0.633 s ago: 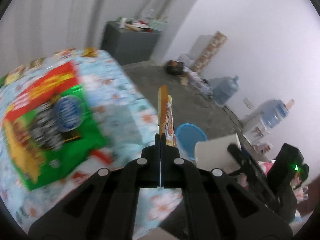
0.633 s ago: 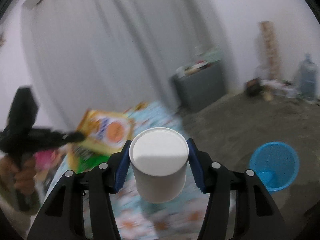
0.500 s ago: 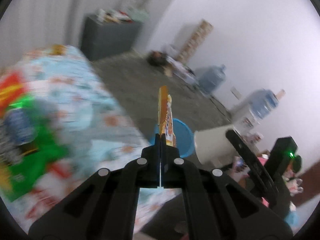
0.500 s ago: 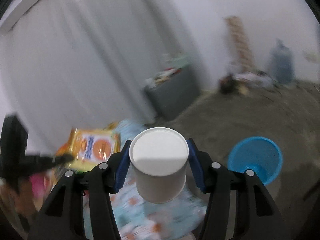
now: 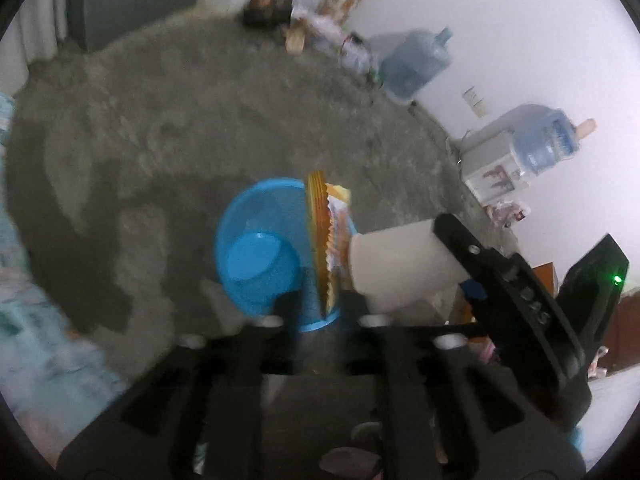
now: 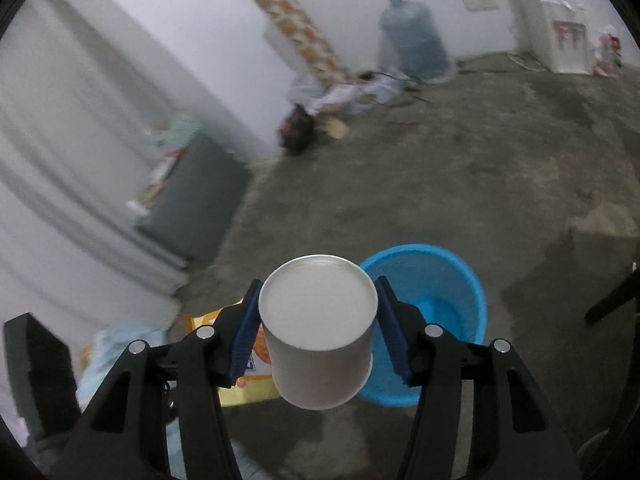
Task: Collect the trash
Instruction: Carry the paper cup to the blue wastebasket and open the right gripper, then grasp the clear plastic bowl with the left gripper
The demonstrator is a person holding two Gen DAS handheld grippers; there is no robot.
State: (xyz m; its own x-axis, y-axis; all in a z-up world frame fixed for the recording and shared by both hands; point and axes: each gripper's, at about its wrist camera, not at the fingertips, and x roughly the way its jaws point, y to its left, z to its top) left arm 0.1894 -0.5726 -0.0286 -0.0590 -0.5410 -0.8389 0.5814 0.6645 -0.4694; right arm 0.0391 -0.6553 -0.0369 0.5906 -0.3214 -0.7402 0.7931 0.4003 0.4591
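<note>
A blue plastic bin [image 5: 264, 248] stands on the concrete floor, also in the right wrist view [image 6: 436, 300]. My left gripper [image 5: 320, 312] has its jaws parted around an orange snack wrapper [image 5: 320, 240], seen edge-on right above the bin; motion blur hides whether the fingers touch it. My right gripper [image 6: 318, 332] is shut on a white paper cup [image 6: 318, 332], held just left of the bin rim. The cup [image 5: 400, 264] and right gripper also show at the right of the left wrist view, beside the wrapper.
The patterned light-blue tablecloth edge [image 5: 24, 320] lies at the left. Water jugs [image 5: 416, 64] and a dispenser [image 5: 516, 152] stand by the far wall. A grey cabinet [image 6: 196, 208] and floor clutter [image 6: 340, 96] sit farther back.
Both grippers swung away from the table toward the floor bin. The wrapper and cup now hang over or beside the bin. The left jaws now look parted.
</note>
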